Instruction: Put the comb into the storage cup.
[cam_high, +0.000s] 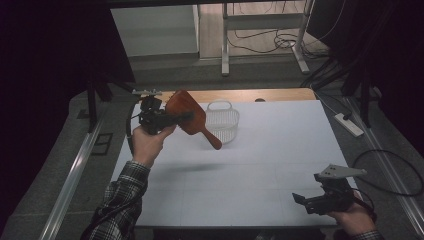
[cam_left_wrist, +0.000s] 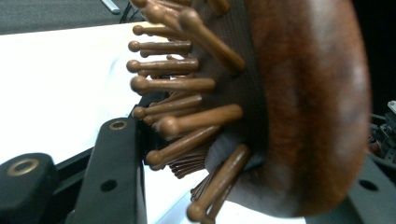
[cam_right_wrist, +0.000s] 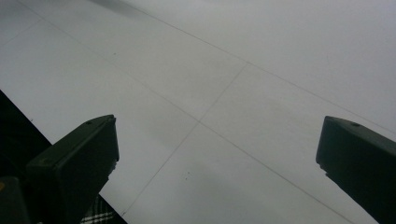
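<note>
White table (cam_high: 260, 165) (small clear basket (cam_high: 222, 122) on top)

Reddish-brown wooden hairbrush (cam_high: 187, 114) w/ brown pins, white basket (cam_high: 223, 121), white table (cam_high: 280, 150), plaid sleeve (cam_high: 120, 200), black jaws.

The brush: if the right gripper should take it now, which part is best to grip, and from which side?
Probably the handle. It sticks out free, down and to the right of the brush head, which the left gripper clamps. The open right gripper could come from the right, jaws across the narrow handle, clear of the basket behind.
</note>
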